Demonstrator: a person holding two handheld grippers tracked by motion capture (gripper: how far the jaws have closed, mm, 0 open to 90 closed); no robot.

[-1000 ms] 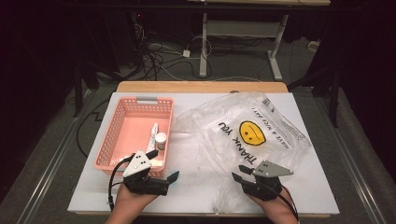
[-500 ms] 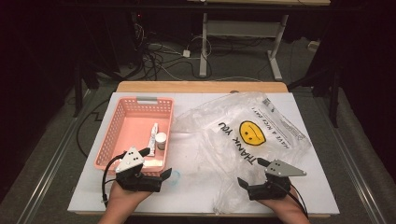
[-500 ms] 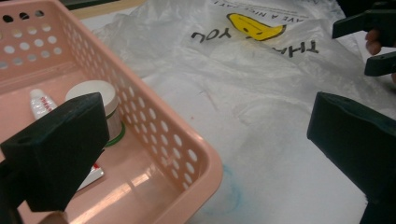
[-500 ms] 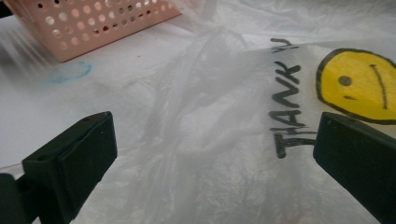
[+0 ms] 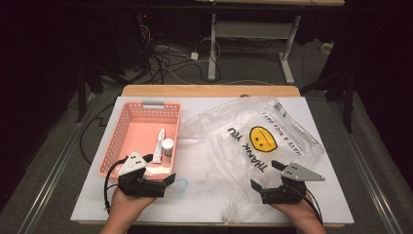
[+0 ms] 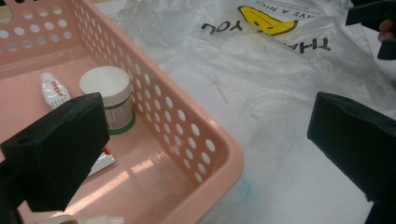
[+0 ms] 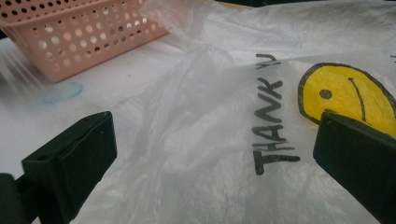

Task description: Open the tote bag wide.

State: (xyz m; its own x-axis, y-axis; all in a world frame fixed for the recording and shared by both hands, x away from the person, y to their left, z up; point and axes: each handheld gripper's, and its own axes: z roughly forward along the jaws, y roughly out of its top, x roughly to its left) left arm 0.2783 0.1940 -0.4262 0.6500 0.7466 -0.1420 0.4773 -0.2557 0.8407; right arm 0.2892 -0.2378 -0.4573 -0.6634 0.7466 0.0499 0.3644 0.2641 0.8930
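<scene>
Both sets of fingers wide and empty: right gripper (image 5: 267,179) just opened over the plastic bag (image 5: 243,146), spread flat on the counter (image 5: 204,204); left gripper (image 5: 157,171) at the pink basket (image 5: 117,141). Likely to pinch one thin layer only, dragging film sideways.

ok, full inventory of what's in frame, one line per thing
basket: 1, pink, perforated, table's left side
jar: 1, white lid, green base, upright in basket
tube: 1, white with red print, lying in basket beside jar
plastic bag: 1, clear, yellow face and THANK YOU print, spread right of basket
table: 1, white top
left gripper: 1, black, open, at basket's near corner
right gripper: 1, black, open, over bag's near edge
</scene>
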